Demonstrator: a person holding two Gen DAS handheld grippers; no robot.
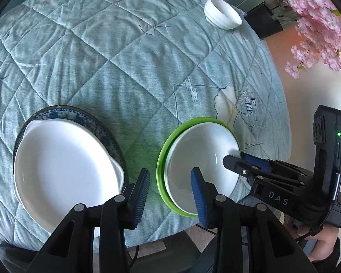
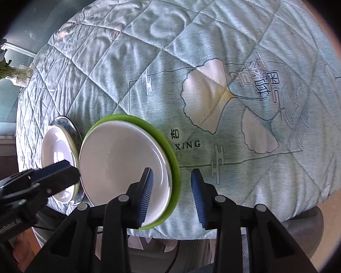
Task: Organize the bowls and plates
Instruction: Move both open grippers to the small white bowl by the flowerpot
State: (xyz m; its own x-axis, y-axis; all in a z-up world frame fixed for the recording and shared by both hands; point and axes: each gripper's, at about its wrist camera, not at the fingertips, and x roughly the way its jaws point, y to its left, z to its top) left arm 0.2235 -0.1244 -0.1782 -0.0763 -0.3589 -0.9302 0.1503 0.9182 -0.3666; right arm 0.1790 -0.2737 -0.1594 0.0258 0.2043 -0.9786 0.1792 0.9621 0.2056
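Claws first. The left claw [image 1: 170,195] has its two blue fingers spread apart, with nothing between them. It hangs over the gap between two stacks of dishes. The right claw [image 2: 172,195] is spread wide too and grips nothing. One of its blue fingers [image 2: 146,195] is over the near rim of a round white plate [image 2: 122,161], but I cannot tell if it touches.

That white plate lies on top of a round bright green plate [image 2: 170,150], near the front edge of the counter. Only a green ring shows around the white.

Just beside it, to the left, sits a white dish with small handles [image 1: 63,166]. It rests on a dark plate with a blue pattern [image 1: 93,125].

Far back, well apart from the plates, is a stack of small white bowls [image 1: 222,14].

A quilted pale green cloth with leaf drawings [image 1: 116,68] covers the counter. Pink flowers [image 1: 316,16] hang at the right side.
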